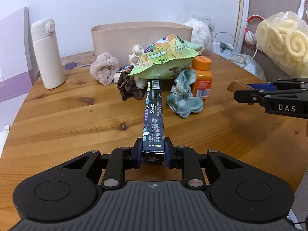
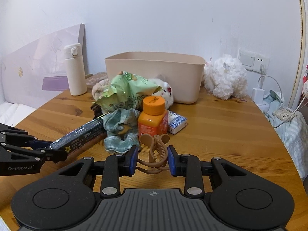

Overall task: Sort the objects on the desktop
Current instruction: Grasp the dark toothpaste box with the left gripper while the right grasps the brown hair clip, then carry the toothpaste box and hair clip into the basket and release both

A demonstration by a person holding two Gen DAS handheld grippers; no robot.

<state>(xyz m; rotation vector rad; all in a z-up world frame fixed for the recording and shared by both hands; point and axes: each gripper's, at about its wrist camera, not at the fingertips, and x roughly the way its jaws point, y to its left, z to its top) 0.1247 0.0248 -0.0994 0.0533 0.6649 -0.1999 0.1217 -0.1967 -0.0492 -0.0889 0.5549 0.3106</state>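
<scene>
Wooden table (image 1: 67, 115); long dark box (image 1: 154, 115)

Soft, even indoor light, fairly bright; wall (image 2: 173, 19) slightly bluish-white. Shadows faint, short, diffuse around bin (image 2: 154, 77). Mild sheen on table (image 1: 67, 115) in front of bin, no harsh glare. Strong fisheye bending: table edges curve, dark vignette in corners. Centre sharp, things far right of bin softer.
</scene>
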